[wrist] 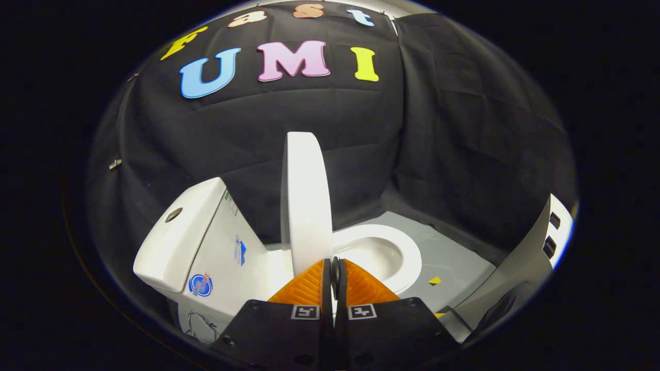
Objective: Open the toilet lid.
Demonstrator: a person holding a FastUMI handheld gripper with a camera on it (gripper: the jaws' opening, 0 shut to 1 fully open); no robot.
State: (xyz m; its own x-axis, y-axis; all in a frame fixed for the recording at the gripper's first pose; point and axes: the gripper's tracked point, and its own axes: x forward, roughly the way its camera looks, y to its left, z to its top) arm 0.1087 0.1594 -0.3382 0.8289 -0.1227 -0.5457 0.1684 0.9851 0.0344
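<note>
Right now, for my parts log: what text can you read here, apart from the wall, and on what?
Tank stickers: too blurred to read.
Tool tags: square patterns, no words; its fingers are shut, upright lid just ahead.

Glossy white ceramic tank (178, 242) and smooth plastic-looking lid (307, 201); ribbed orange fingers (309, 286); matt black cloth wall (232, 139).
</note>
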